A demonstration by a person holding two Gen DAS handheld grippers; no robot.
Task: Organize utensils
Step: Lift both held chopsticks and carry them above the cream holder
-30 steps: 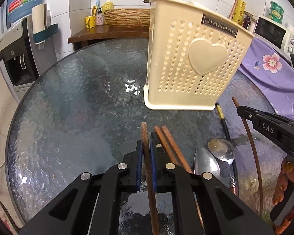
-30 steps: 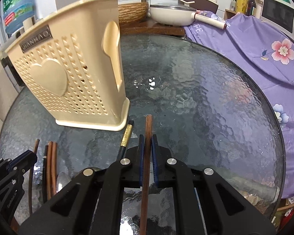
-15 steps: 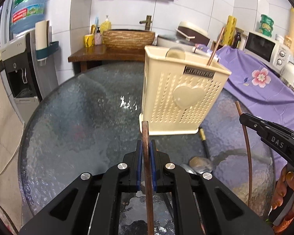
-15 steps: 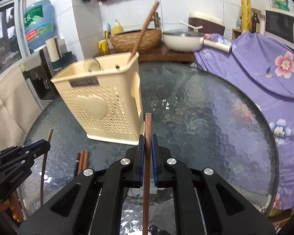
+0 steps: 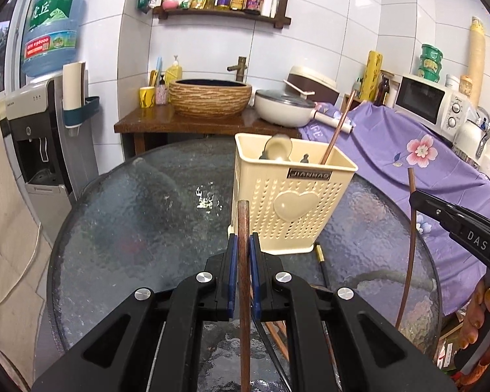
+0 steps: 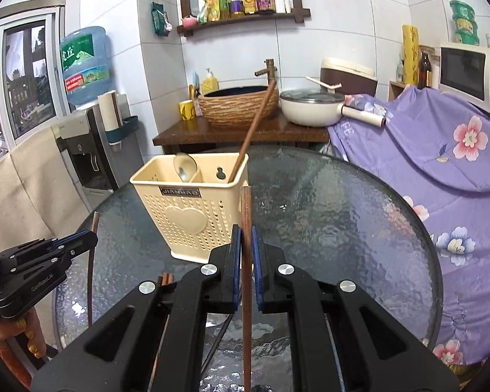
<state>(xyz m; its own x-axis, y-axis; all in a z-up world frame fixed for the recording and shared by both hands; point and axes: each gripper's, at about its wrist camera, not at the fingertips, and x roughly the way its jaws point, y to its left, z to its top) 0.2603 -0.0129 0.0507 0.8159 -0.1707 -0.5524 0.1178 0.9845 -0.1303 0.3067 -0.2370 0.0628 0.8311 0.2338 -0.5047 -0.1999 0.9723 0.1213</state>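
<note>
In the left wrist view, the left gripper sits at lower centre with its jaws closed on a brown chopstick. The stick runs from the bottom edge up between the blue pads and ends just short of the cream holder, which stands upright on the glass table at centre frame. A spoon and another stick already lean in the holder. Below the holder's right corner a dark stick with a gold band lies on the glass. At the right edge the right gripper holds a second chopstick that hangs down, slightly bowed by the lens.

In the right wrist view the order flips: the left gripper with its stick is at the left edge, the holder left of centre, and the right gripper at lower centre, jaws clamped on its chopstick. More sticks lie on the glass beneath.

The chopsticks look light, stiff and smooth, likely to pivot or slip if pinched near an end. Both appear held well along the shaft, with only a short length past the pads, which should limit swing when the tip is aimed into a compartment. The holder is light plastic and could slide or tip if knocked.
</note>
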